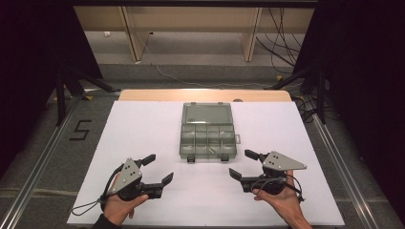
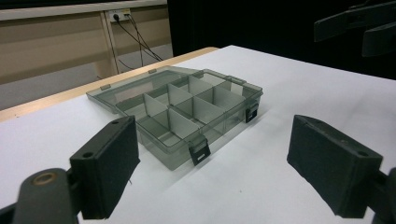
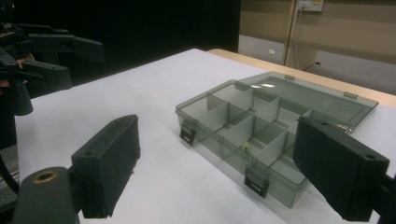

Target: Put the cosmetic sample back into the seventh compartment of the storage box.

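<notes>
Our left gripper has its jaws spread wide with nothing between them, and our right gripper is the same, released and empty. Both hover low over the near part of the white table, one to each side, with the box between them and a little farther off. In the left gripper view the box lies ahead between the jaws; in the right gripper view the box lies ahead and rightward.

We judge this the approach step: nothing is touched yet. The box lies flat near the table's middle, its lid swung fully back on the far side, its two dark latches on the near edge facing us. Opened out like this, its long axis runs near to far; the divided tray alone runs left to right. One small pale item sits in a near compartment, too small to identify.

Next, we think, comes a reach forward, either for the lid's far edge or into a compartment, with jaws narrowed to suit.
</notes>
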{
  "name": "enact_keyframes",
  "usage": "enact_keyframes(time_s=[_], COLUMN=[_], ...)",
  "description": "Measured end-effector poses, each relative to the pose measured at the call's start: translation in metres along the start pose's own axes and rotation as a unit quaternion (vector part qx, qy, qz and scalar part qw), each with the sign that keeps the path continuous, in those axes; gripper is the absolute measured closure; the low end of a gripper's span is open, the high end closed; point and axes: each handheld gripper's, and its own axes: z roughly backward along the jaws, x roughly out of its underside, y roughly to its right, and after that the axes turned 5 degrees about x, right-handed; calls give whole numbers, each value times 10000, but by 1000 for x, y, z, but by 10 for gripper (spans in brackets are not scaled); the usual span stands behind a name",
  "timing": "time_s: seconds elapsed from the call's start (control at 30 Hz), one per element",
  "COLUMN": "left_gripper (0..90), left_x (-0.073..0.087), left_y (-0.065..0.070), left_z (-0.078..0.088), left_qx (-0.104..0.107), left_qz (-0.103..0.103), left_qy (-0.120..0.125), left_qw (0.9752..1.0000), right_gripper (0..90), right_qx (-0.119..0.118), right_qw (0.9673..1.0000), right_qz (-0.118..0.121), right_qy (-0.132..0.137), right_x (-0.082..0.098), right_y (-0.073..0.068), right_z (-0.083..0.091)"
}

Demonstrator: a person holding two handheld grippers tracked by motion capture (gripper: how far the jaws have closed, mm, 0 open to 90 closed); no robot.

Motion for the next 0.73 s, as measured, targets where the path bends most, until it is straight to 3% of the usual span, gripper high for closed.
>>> enact_keyframes(time_s=[0.27,0.37,0.73], left_gripper=[157,157,157], left_x=[0,0,0], left_y=[0,0,0], left_z=[0,0,0], left_qx=[1,-1,2], left_qz=[-4,-8,-5], left_qy=[-2,-2,-2], left_qw=[10000,10000,10000], right_gripper=[160,160,161], right_qx=[-19,-6,-27], right_qw=[10000,10000,9999], right_qz=[32,19,-11], right_qy=[41,-96,-119], right_x=[0,0,1], right_y=[1,1,2], right_z=[-2,-2,-4])
